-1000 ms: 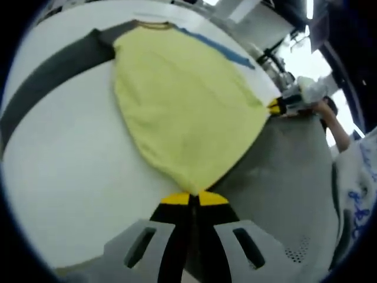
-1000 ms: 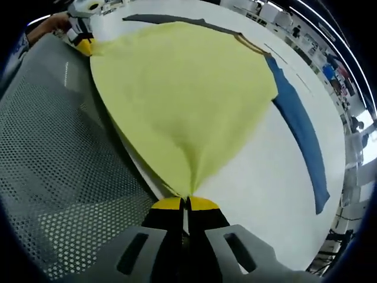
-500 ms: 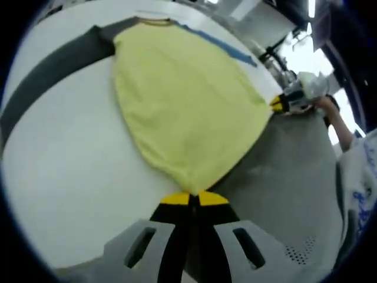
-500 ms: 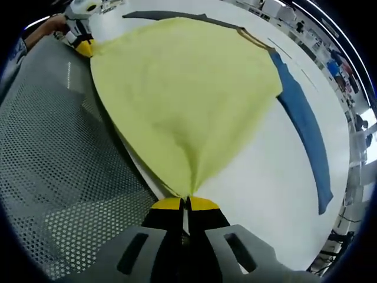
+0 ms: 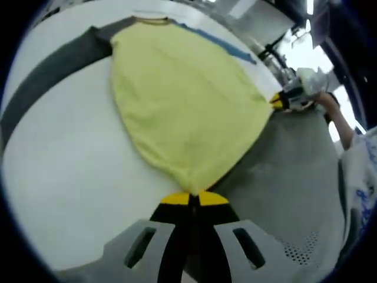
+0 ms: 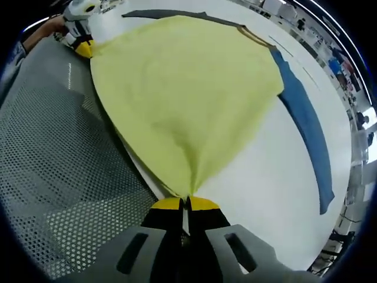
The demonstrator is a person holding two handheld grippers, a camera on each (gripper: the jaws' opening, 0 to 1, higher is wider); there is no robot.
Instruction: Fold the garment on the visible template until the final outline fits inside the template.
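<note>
One yellow garment [image 5: 182, 100] lay spread on the white table [image 5: 65, 188], right in front of both tools. The left gripper [image 5: 194, 198] pinched one corner of it and the right gripper [image 6: 186, 203] pinched another, jaws pressed tight. The fold was only starting, I think. Next, both corners needed lifting forward together. One gray strip [image 5: 53, 73] and one blue strip [image 6: 306, 127] lay beyond

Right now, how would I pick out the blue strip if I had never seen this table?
Start at the white table and find the big yellow garment spread on it. The blue strip lies flat along the garment's side, running from its collar end. A dark grey strip borders the other side; this one is denim-blue.
</note>
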